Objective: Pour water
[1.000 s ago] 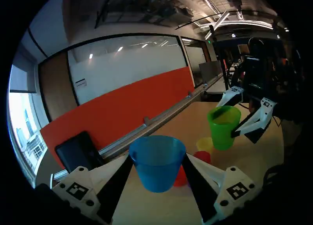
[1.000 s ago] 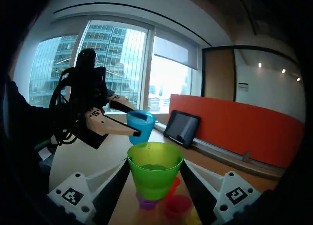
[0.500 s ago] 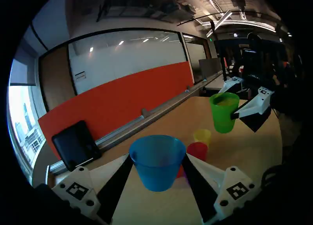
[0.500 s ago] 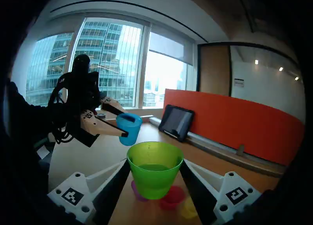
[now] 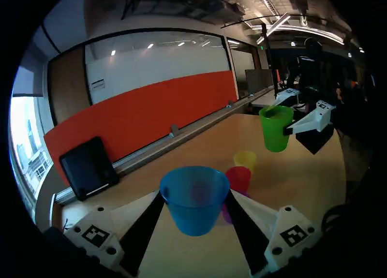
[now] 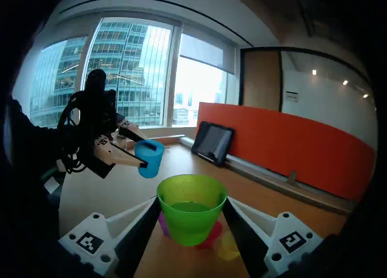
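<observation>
Left jaws: the left gripper (image 5: 196,203) pinches a blue cup (image 5: 194,210) between both jaws, upright and lifted off the surface (image 5: 300,181).
Right jaws: the right gripper (image 6: 192,212) clamps a green cup (image 6: 192,225) the same way, upright, with water (image 6: 190,207) part-way up inside.
Just past the left jaws: a red cup (image 5: 238,177) and a yellow cup (image 5: 245,158) stand close together on the surface. A purple cup (image 5: 226,214) is mostly hidden behind the blue cup and one jaw.
Gap between the held cups: they are well apart, and neither rim is over the other. The three small cups sit below and between them.
Open room: bare wood spreads around the small cups, towards both grippers and towards the back.
Edges: the back edge runs along a metal rail (image 5: 159,150) under an orange panel (image 5: 145,109). A tablet (image 5: 87,167) leans there. On the far side, the surface curves away into shadow behind the green cup.
Left gripper view adds: ceiling strip lights (image 5: 275,24), the dim room behind the right gripper, and the outer wall of the green cup. The water level cannot be told from here.
Right gripper view adds: tall windows (image 6: 121,80) with towers outside, the cables (image 6: 70,147) trailing from the left gripper, and the water in the green cup.
</observation>
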The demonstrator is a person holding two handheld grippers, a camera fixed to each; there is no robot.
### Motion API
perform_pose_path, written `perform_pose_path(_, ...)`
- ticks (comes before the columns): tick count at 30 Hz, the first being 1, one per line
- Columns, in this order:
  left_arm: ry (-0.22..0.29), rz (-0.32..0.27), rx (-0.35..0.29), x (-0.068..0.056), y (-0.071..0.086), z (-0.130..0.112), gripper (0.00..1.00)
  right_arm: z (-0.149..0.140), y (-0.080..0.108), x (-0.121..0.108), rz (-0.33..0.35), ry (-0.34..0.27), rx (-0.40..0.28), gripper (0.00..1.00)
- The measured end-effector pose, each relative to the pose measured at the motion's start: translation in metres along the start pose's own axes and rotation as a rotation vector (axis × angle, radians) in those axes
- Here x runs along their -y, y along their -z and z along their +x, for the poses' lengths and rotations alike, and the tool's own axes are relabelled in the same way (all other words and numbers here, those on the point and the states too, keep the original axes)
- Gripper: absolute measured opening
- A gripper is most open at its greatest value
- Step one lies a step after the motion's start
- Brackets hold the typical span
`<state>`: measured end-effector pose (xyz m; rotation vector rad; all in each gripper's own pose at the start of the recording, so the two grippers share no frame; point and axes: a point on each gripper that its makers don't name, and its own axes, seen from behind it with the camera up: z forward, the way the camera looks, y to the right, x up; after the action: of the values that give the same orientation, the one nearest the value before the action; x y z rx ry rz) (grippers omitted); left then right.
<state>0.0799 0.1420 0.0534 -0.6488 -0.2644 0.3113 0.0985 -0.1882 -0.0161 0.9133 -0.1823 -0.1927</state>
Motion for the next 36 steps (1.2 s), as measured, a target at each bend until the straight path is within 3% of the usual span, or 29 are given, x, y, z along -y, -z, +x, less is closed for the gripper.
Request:
perform_pose_path(24, 0.027, -0.044, 0.081, -0.017, -0.002, -0.041, 0.86, -0.034, 0.011, -0.006, -0.002, -0.007, 0.092, 0.9)
perform_pose_path(36, 0.026, -0.105, 0.171, -0.039, -0.004, -0.08, 0.86, -0.068, 0.013, -0.002, 0.026, -0.007, 0.182, 0.9)
